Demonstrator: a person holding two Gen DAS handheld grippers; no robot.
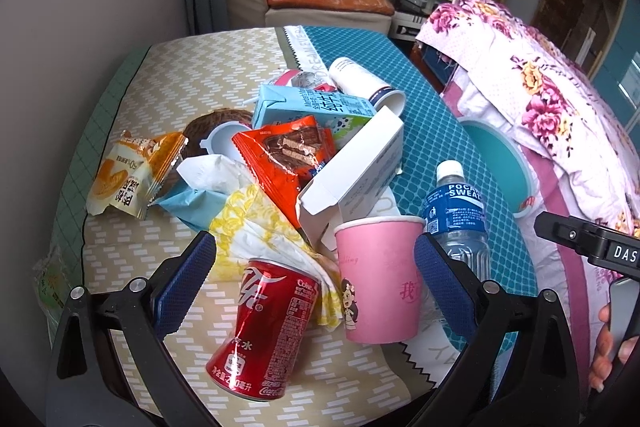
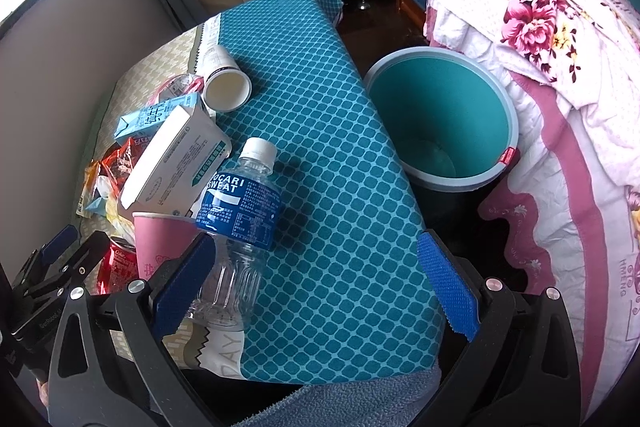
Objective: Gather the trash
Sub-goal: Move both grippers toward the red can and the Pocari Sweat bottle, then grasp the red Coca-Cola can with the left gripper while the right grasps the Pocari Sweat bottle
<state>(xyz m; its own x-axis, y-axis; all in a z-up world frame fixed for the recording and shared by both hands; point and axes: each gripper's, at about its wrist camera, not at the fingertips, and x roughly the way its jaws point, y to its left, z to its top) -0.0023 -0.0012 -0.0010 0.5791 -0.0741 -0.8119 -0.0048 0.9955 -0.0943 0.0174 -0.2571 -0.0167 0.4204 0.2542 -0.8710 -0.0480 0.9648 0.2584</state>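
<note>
Hovering over a heap of trash on the table (image 2: 320,131), we hold both grippers wide open and empty. Our left gripper (image 1: 316,279) straddles a tipped Coca-Cola can (image 1: 264,327) and a pink paper cup (image 1: 380,279), blue fingers (image 1: 188,279) clear of both. Our right gripper (image 2: 316,283) frames an upright Pocari Sweat bottle (image 2: 240,211), its left finger just beside the plastic.

Behind them lie a white carton (image 1: 360,167), a red wafer wrapper (image 1: 284,155), a blue milk box (image 1: 308,107), crumpled tissue (image 1: 256,227), an orange snack packet (image 1: 132,175) and a toppled white cup (image 1: 364,83). The teal bin (image 2: 440,119) waits on the floor beside the table's right edge, against a floral quilt (image 2: 540,27).

The risks, as we judge them: closing left could catch can and cup together, crushing the cup or rolling the can away; the carton leaning on the cup's rim may slide once its support goes. A nudge from our right finger could topple the light bottle. A careless release near the table edge could miss the bin.
</note>
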